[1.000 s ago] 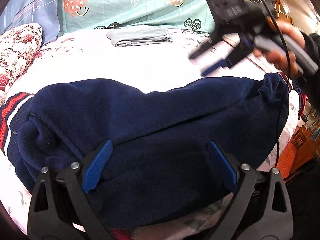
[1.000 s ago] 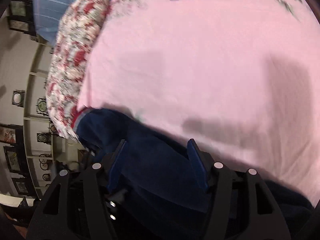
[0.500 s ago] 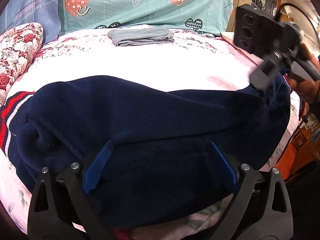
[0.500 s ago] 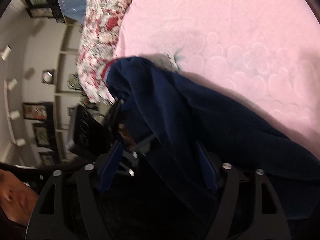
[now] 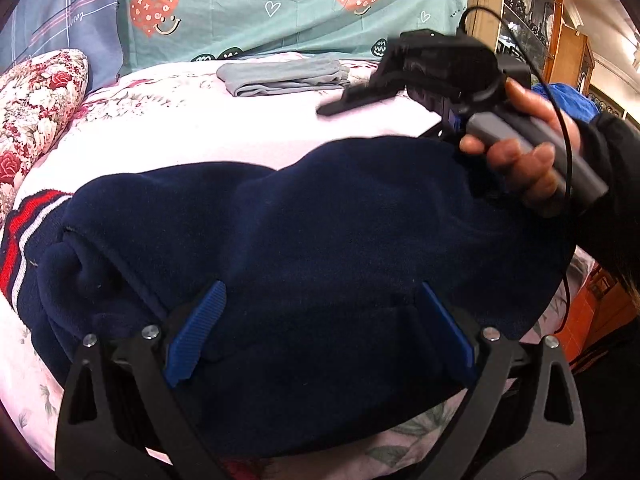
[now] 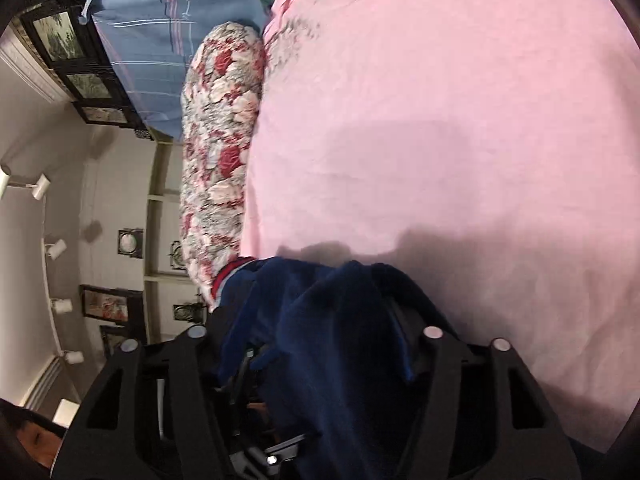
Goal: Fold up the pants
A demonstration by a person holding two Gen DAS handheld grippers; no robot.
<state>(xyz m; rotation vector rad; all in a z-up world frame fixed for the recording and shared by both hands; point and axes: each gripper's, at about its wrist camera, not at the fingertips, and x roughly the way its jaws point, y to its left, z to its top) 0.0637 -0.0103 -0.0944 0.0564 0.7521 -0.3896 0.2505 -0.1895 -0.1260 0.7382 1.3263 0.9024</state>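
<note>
Left claw (image 5: 320, 332) wide over navy pants (image 5: 320, 232); right claw (image 6: 316, 344) fabric-hidden, grip unclear; floral pillow (image 6: 220, 152) beside.

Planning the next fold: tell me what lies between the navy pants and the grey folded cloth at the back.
Only bare pink sheet lies between the pants and the grey cloth; the left wrist view shows it. The right gripper hangs above that stretch's right end.

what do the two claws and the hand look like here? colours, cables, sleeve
Left claw: black skeletal finger frames with triangular cut-outs, silver screw heads, ribbed blue pads. Right claw: black boxy body blurred by motion, grey handle, blue accent at the joint, thin black cable looping over the top. The right hand is bare, with a black sleeve at the wrist. In the right wrist view its pads are hidden by navy pants.
</note>
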